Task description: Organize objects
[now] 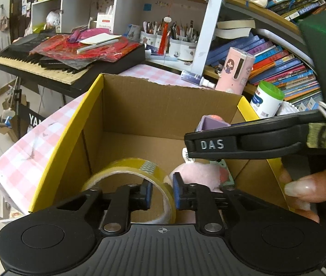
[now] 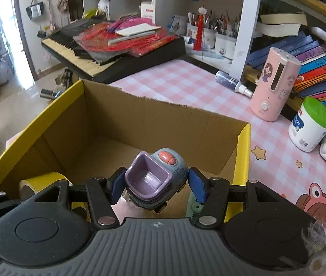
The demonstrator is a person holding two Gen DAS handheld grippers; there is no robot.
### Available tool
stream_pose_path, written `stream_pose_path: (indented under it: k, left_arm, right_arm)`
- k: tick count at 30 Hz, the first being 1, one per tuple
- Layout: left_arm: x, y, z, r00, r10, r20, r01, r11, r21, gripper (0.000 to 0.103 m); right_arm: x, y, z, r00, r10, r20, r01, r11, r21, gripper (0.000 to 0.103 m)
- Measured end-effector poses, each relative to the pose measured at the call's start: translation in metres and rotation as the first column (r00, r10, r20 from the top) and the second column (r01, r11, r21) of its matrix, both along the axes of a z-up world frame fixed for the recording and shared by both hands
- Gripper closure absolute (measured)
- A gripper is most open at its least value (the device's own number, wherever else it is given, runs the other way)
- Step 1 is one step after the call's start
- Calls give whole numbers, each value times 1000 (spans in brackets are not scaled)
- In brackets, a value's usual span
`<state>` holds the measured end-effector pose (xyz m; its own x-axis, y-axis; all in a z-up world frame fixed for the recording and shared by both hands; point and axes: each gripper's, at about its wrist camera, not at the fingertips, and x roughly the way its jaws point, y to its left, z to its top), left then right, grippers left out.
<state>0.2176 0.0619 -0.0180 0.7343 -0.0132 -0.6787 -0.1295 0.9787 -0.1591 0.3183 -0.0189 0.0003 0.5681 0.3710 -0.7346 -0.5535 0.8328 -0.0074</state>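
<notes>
Your left gripper has its fingers clamped on the rim of the yellow tape roll, low inside the cardboard box. Beside the roll in the box lies a pink plush. Your right gripper hovers over the box, fingers spread either side of the purple toy car, contact unclear.

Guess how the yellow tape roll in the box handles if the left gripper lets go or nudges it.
The yellow tape roll stands on edge, so it would probably roll or flop flat. Its hollow ring looks light and stiff. The left gripper straddles its wall; the glossy film may slip on the pads.
</notes>
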Motion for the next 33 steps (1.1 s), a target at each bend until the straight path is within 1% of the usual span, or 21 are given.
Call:
stream_pose_path:
  k: [2,5,6,7,9,10,14,16,21,24,26,28,33]
  left_arm:
    - [-2,-1,1,1000,-4,5,4,1000,7,77]
    - [-5,-2,4,1000,-3,18,3,1000,6,65]
    - [-7,-2,5,1000,-4,26,4,1000,2,59]
    - [-10,-1,7,999,-2,41,2,1000,-4,51]
    - [-14,-1,12,997,6,72,-5,1000,-14,42]
    - [-16,-2,14,996,5,86,-3,1000,-17,41]
    - [-21,-4,20,993,-13,117,14,1000,-9,39]
    - [-23,-3,22,992,-10,122,10,1000,0,39]
    - [-29,1,24,991,1,132,0,1000,-12,39]
    - [-34,2,27,990,4,140,-2,1000,-10,39]
    - [-37,3,28,989,7,146,-6,1000,-11,38]
    - [-41,4,28,989,11,150,-9,1000,-13,38]
    - [-50,6,31,986,16,164,-13,1000,-17,38]
  right_arm:
    - [2,2,-2,1000,1,-6,-1,1000,-10,47]
    - [5,3,-2,1000,-2,-10,1,1000,-16,47]
    - [6,3,-2,1000,-4,-12,4,1000,-16,47]
    - [8,4,-3,1000,-7,-16,7,1000,-16,47]
    - [9,5,-2,1000,-11,-16,11,1000,-16,47]
    - [9,6,-3,1000,-11,-16,11,1000,-19,47]
    - [12,9,-5,1000,0,-31,-1,999,-40,47]
    - [13,11,-6,999,7,-33,-9,999,-53,47]
    - [11,14,-8,999,10,-40,-13,997,-71,46]
    - [8,14,-6,999,9,-36,-11,998,-63,41]
    - [5,14,-4,999,11,-33,-12,998,-56,34]
    - [1,13,-1,1000,9,-24,-10,999,-46,31]
    - [-12,6,16,1000,-9,21,9,1000,1,29]
